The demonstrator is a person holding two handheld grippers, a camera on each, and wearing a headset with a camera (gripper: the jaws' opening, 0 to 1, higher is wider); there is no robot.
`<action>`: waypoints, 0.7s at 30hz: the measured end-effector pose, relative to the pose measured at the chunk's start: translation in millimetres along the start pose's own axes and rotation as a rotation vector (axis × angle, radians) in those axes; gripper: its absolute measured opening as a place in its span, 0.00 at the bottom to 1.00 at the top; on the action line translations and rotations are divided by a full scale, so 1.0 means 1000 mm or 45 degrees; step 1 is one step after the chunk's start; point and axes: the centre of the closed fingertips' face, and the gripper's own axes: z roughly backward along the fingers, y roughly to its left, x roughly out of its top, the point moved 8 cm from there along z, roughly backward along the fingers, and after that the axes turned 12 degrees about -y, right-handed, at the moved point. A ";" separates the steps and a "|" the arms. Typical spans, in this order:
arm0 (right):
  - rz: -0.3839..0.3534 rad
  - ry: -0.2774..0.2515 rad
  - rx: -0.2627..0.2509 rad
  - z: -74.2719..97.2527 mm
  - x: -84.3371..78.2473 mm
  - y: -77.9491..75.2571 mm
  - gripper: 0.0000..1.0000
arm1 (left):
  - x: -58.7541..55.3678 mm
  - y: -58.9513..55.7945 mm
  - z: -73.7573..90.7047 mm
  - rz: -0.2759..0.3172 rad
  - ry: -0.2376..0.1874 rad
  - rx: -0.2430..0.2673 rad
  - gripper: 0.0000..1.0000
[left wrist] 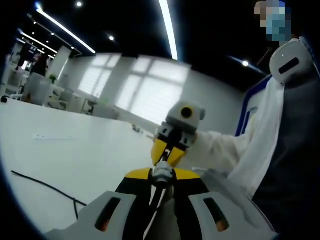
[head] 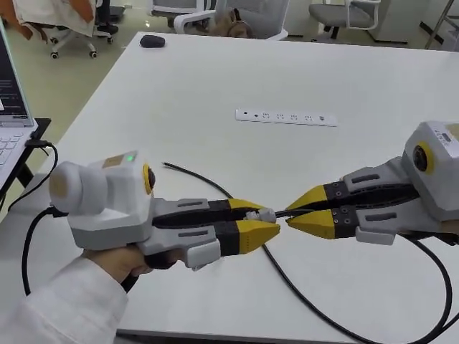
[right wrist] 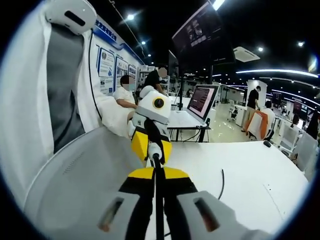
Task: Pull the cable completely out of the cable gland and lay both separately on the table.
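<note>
Over the table's near half, my left gripper (head: pixel 269 218) is shut on a small white cable gland (head: pixel 263 213). A short stretch of black cable (head: pixel 281 213) runs out of the gland straight into my right gripper (head: pixel 290 215), which is shut on it tip to tip with the left one. The left gripper view has the gland (left wrist: pixel 162 172) between the yellow jaws, with the right gripper (left wrist: pixel 164 154) just ahead. In the right gripper view the cable (right wrist: pixel 156 165) leads from my right gripper (right wrist: pixel 155 174) to the gland (right wrist: pixel 154 150).
A long black cable (head: pixel 215 188) lies on the white table (head: pixel 215 93) under both grippers; whether it joins the held one is hidden. A white power strip (head: pixel 285 117) lies farther back, a dark mouse (head: pixel 152 41) at the far edge, a laptop (head: pixel 11 122) at left.
</note>
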 end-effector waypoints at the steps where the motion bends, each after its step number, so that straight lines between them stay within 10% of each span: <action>1: 0.000 -0.002 0.002 0.000 0.000 0.000 0.03 | 0.000 0.000 0.000 0.000 -0.002 -0.001 0.17; 21: -0.041 -0.011 -0.046 0.016 -0.007 -0.002 0.02 | 0.000 -0.001 -0.001 -0.008 0.002 0.010 0.17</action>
